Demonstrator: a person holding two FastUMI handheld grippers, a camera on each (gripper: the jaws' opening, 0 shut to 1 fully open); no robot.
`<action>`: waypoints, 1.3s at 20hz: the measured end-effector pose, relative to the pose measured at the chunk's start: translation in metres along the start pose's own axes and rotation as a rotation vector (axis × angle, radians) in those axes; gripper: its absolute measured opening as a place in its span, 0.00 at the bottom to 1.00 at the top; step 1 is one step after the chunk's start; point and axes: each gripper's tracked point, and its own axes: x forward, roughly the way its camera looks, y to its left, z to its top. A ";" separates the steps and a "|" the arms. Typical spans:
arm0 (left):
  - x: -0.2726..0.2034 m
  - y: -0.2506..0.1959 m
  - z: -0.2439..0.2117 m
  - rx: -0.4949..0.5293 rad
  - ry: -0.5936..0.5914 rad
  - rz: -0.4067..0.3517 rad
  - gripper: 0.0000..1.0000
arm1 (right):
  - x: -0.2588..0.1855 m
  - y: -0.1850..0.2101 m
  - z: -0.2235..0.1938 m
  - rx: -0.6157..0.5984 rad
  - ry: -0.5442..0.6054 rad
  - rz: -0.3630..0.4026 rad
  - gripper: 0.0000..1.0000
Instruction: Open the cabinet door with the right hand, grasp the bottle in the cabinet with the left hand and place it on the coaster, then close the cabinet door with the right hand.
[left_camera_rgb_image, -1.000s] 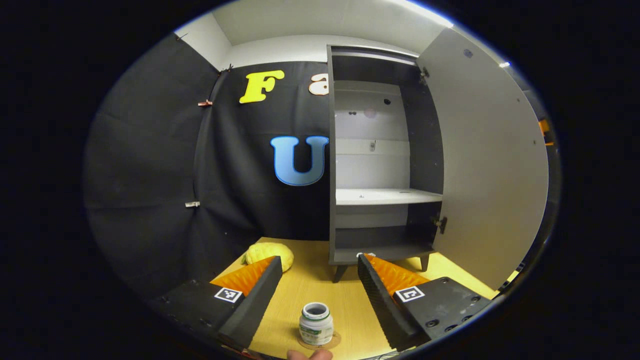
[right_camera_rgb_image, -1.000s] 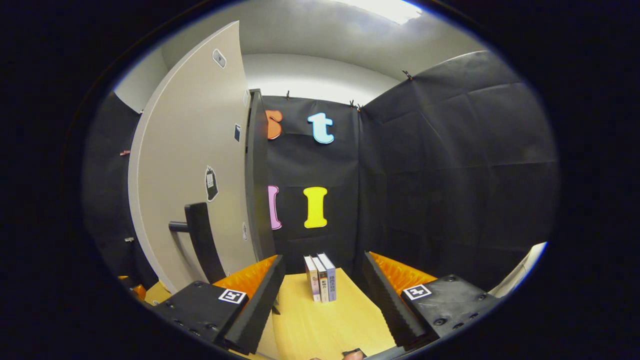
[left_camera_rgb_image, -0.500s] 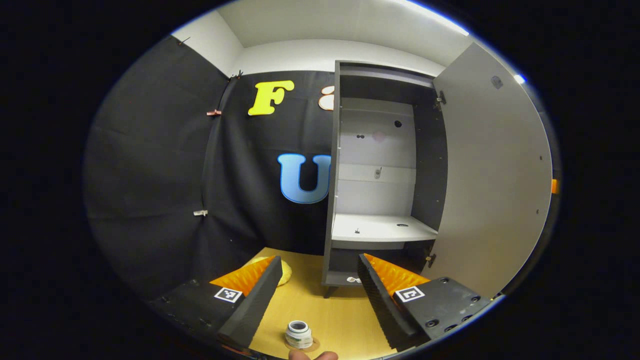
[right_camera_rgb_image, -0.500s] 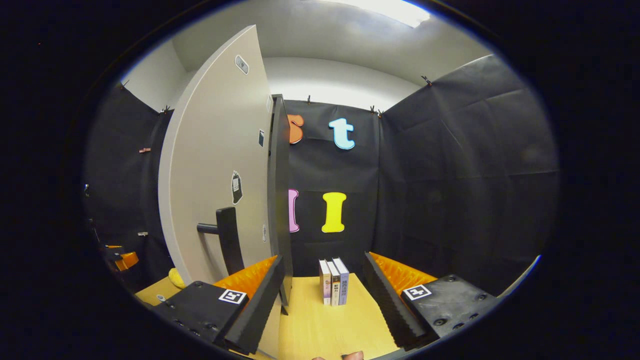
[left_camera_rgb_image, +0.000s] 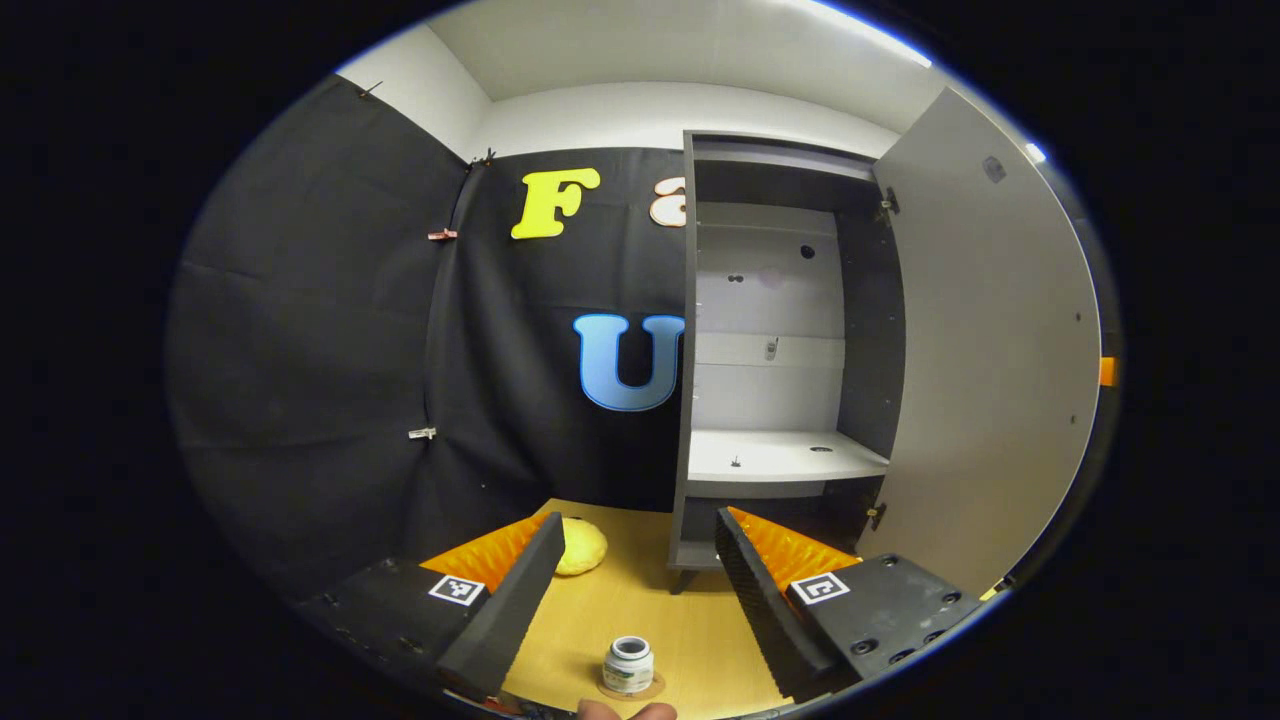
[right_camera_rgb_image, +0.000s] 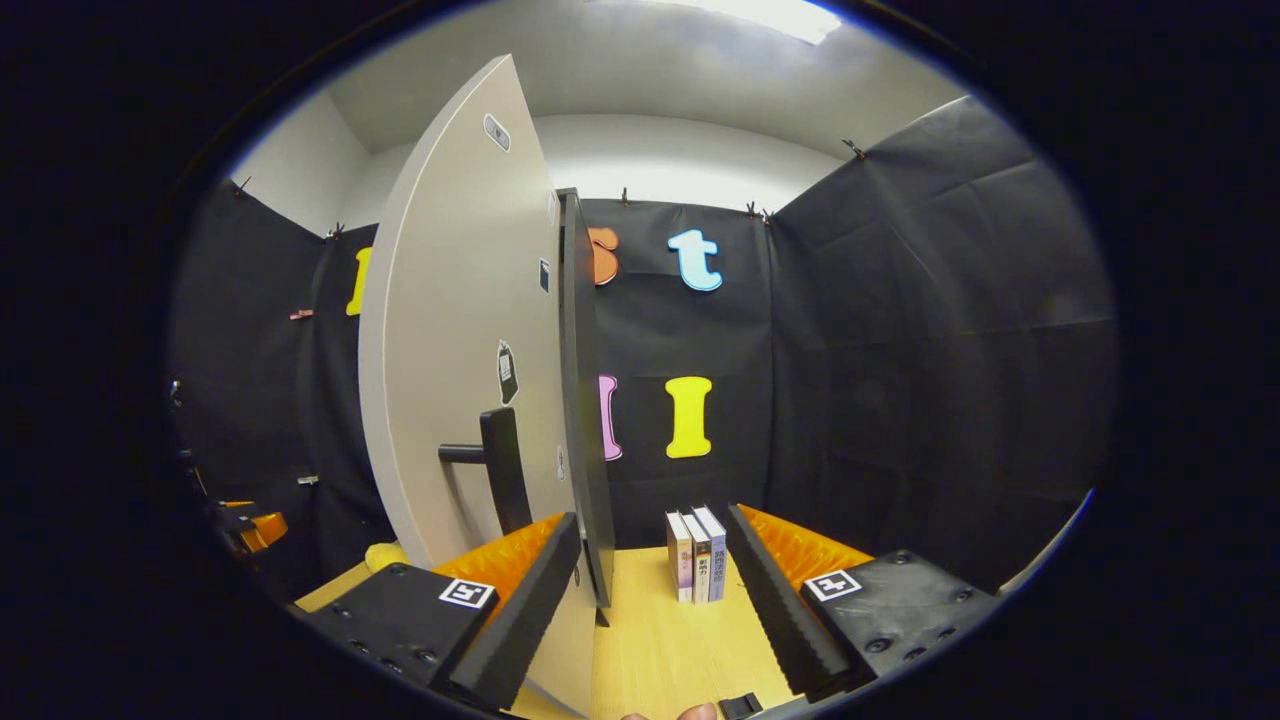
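Note:
In the left gripper view a small white bottle (left_camera_rgb_image: 628, 665) stands upright on a round coaster (left_camera_rgb_image: 650, 689) on the wooden table, below and between the fingers of my left gripper (left_camera_rgb_image: 633, 548), which is open and raised clear of it. Behind, the dark cabinet (left_camera_rgb_image: 780, 350) stands with its grey door (left_camera_rgb_image: 985, 350) swung wide to the right. In the right gripper view my right gripper (right_camera_rgb_image: 650, 545) is open, close to the door (right_camera_rgb_image: 460, 330); the door's dark handle (right_camera_rgb_image: 500, 480) sits just left of the left finger, untouched.
A yellow soft object (left_camera_rgb_image: 580, 545) lies on the table (left_camera_rgb_image: 640, 600) left of the cabinet. Three books (right_camera_rgb_image: 697, 555) stand upright at the back of the table in the right gripper view. The other gripper (right_camera_rgb_image: 245, 525) shows at far left.
My left gripper has lifted and backed away from the bottle, which now looks smaller. The right gripper has moved left toward the door, bringing its handle nearer the left finger.

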 end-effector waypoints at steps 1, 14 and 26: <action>0.000 0.002 0.002 0.005 -0.003 -0.001 0.95 | 0.000 0.001 -0.001 -0.001 0.004 -0.014 0.97; 0.020 0.005 0.006 0.034 -0.014 -0.087 0.95 | -0.011 0.103 -0.013 0.014 0.014 0.048 0.97; 0.030 0.024 0.004 0.030 -0.006 -0.089 0.95 | 0.020 0.215 -0.030 0.048 0.035 0.209 0.98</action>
